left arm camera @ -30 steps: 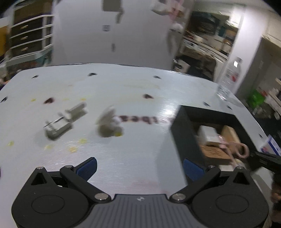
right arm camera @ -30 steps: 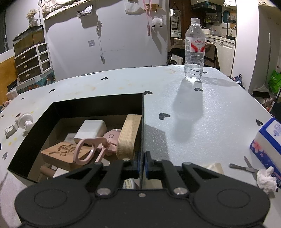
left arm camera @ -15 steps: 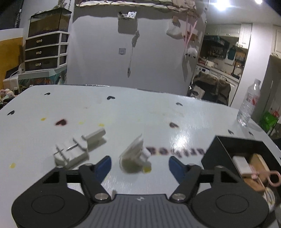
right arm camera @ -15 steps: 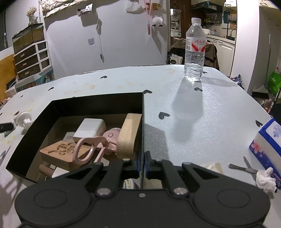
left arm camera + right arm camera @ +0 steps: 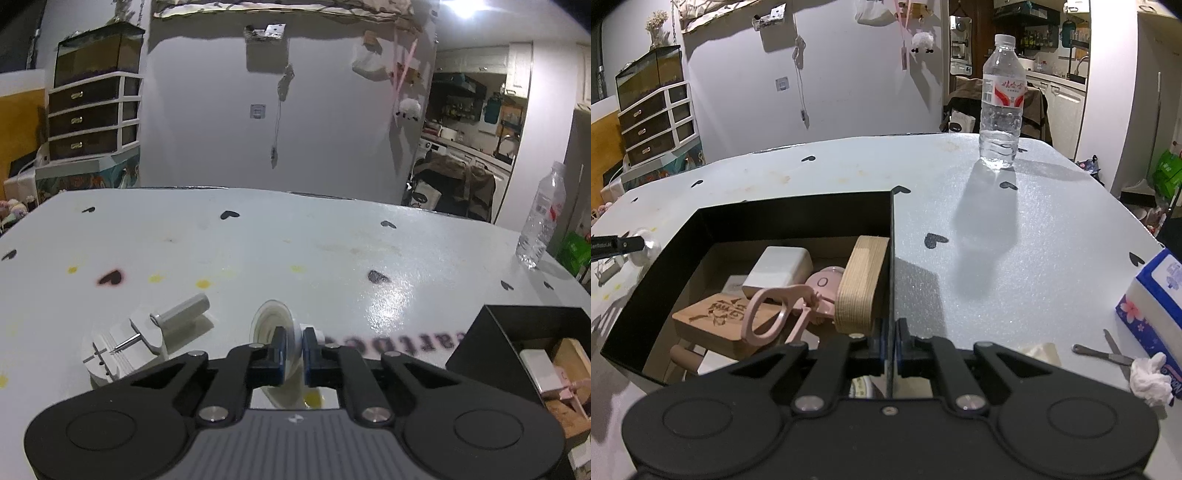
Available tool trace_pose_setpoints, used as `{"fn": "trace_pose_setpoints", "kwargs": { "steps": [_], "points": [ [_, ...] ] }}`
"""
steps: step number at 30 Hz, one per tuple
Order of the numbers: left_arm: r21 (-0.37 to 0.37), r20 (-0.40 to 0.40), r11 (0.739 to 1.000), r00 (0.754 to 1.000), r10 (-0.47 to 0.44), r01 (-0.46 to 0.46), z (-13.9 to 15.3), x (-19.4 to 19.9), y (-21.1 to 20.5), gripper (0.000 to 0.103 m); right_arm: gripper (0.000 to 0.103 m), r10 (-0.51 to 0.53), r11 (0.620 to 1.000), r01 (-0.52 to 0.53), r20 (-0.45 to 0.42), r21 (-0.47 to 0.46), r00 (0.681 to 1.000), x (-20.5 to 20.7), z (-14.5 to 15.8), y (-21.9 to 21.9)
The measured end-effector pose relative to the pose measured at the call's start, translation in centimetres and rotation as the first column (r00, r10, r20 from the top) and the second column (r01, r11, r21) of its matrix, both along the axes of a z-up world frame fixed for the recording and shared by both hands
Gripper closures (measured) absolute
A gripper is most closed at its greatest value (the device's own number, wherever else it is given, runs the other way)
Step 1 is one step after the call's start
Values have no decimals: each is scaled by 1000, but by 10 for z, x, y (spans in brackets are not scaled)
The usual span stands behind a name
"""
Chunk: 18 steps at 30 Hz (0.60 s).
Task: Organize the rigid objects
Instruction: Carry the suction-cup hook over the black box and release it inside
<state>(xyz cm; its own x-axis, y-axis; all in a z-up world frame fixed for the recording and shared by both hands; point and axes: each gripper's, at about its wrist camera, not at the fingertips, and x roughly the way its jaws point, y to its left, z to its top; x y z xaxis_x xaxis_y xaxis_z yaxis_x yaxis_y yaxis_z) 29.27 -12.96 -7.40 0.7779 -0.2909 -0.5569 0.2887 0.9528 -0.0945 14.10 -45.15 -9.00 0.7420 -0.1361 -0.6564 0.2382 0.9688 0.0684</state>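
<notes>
My left gripper (image 5: 294,345) is shut on a white suction-cup hook (image 5: 271,325) that rests on the table. A white watch-tool block with a metal pin (image 5: 127,347) lies just left of it. The black box (image 5: 517,343) is at the right; in the right wrist view it (image 5: 798,218) holds a white adapter (image 5: 777,266), pink scissors (image 5: 775,314), an engraved wooden block (image 5: 713,317) and a wooden oval piece (image 5: 862,284). My right gripper (image 5: 893,341) is shut on the box's right wall (image 5: 892,258). The left gripper's finger and the hook (image 5: 646,243) show at the far left.
A water bottle (image 5: 1001,103) stands at the far side of the table. A blue tissue box (image 5: 1156,295), a crumpled tissue (image 5: 1148,376) and metal tweezers (image 5: 1104,354) lie at the right. The table (image 5: 295,251) has stains and heart marks.
My left gripper moved forward and closed on the suction-cup hook, which was lying between its open fingers before. The right gripper has stayed clamped on the box wall.
</notes>
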Motion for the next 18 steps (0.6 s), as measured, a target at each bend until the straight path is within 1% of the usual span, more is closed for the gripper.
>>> {"fn": "trace_pose_setpoints", "kwargs": {
  "steps": [3, 7, 10, 12, 14, 18],
  "points": [
    [7, 0, 1000, 1000, -14, 14, 2, -5, 0, 94, 97, 0, 1000, 0, 0, -1, 1000, 0, 0, 0],
    [-36, 6, 999, 999, -38, 38, 15, -17, 3, 94, 97, 1, 1000, -1, 1, 3, 1000, 0, -1, -1],
    [-78, 39, 992, 995, -96, 99, 35, -35, 0, 94, 97, 1, 1000, -1, 1, 2, 1000, 0, -1, -1],
    [-96, 71, 983, 986, -150, 157, 50, -49, -8, 94, 97, 1, 1000, -1, 1, 3, 1000, 0, -1, -1],
    [-106, 87, 972, 976, -200, 209, 59, -59, -17, 94, 97, 1, 1000, -1, 1, 3, 1000, 0, -1, -1],
    [-108, 91, 948, 953, -289, 298, 69, -69, -44, 94, 98, 0, 1000, 0, 0, 2, 1000, 0, -1, -1]
  ]
}}
